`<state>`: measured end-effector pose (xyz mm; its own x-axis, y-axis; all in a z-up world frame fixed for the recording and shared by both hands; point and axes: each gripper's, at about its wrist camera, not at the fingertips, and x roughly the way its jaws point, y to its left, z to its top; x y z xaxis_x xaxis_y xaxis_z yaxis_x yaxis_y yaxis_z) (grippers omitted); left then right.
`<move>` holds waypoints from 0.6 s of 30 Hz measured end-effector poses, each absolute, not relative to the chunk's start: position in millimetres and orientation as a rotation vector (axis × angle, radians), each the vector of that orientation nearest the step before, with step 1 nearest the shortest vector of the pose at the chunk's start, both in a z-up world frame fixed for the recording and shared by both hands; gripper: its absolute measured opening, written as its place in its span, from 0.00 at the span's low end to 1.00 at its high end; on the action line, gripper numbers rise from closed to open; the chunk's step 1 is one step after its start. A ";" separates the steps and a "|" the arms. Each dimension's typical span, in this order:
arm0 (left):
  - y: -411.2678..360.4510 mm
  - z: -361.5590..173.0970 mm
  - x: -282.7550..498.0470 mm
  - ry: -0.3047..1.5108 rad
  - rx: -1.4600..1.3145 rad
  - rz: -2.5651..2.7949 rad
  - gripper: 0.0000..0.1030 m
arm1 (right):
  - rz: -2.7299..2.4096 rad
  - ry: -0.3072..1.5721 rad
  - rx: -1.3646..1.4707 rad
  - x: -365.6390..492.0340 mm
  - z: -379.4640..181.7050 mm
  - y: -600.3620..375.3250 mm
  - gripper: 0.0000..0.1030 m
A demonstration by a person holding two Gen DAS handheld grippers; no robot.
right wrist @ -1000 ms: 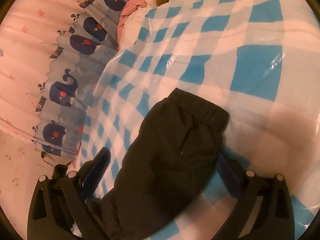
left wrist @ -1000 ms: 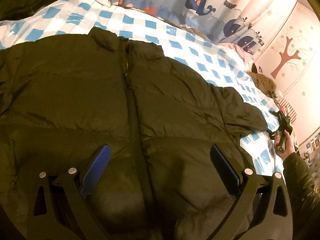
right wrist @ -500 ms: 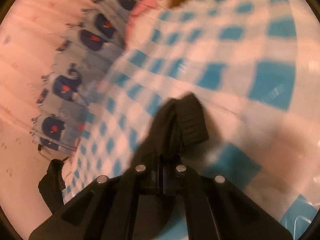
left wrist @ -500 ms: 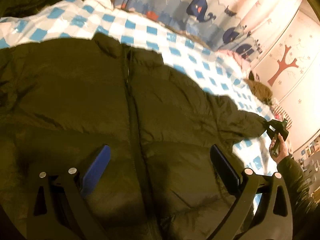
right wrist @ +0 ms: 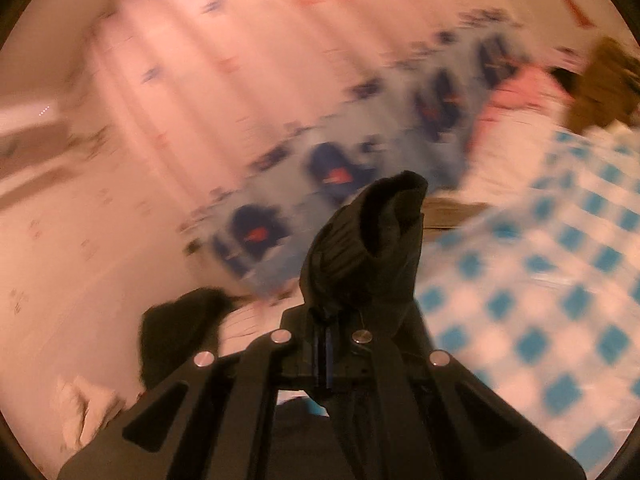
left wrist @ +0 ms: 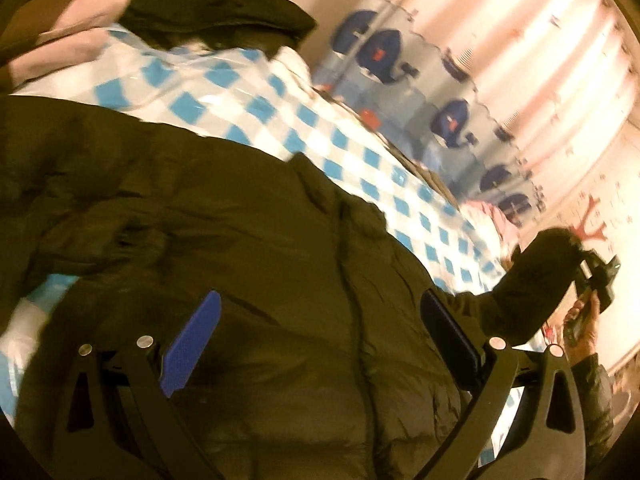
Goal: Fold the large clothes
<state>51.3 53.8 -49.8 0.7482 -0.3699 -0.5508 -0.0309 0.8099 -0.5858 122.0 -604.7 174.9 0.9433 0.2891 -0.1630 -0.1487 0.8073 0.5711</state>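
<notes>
Folding the dark puffer jacket [left wrist: 248, 264] starts with its sleeve, and that step is in hand: the jacket lies front up, zipper closed, across the blue-and-white checked sheet [left wrist: 280, 92], filling the left wrist view from nine o'clock through six. The right gripper [right wrist: 324, 344] has its jaws pinched tight on the sleeve cuff [right wrist: 372, 240], whose ribbed end stands up past the fingertips toward twelve o'clock, clear of the sheet. In the left wrist view that same sleeve rises at three o'clock.

The left gripper [left wrist: 320, 344] hovers over the jacket's lower front with its jaws wide and nothing between the blue pads [left wrist: 192, 344]. To do this well, I judge the cuff should be carried across toward the zipper line while the left tool pins the body so the slick padding does not drag.

Outward, bare sheet lies beyond the collar from twelve to two o'clock, giving room. A heap of other clothes [left wrist: 208, 4] sits at eleven o'clock, and the whale-print curtain [left wrist: 452, 116] hangs along the sheet's far edge at one to two o'clock. Both views are blurred, so finer edges are unclear.
</notes>
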 end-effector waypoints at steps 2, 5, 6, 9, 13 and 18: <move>67.6 -46.3 46.6 0.699 -0.620 -0.178 0.94 | 0.312 0.250 0.542 132.7 187.1 -553.9 0.03; 84.2 -42.5 39.3 0.674 -0.626 -0.158 0.94 | 0.416 0.266 0.488 148.9 195.7 -477.9 0.03; 89.7 -41.0 37.1 0.669 -0.631 -0.153 0.94 | 0.447 0.273 0.471 153.8 194.9 -450.3 0.03; 104.8 -40.5 31.4 0.656 -0.656 -0.147 0.94 | 0.524 0.313 0.436 168.9 178.5 -375.8 0.03; 125.0 -36.2 23.9 0.630 -0.699 -0.144 0.94 | 0.604 0.424 0.426 191.1 124.2 -279.2 0.03; 138.3 -33.6 17.9 0.611 -0.727 -0.146 0.94 | 0.659 0.598 0.357 205.2 36.7 -183.3 0.03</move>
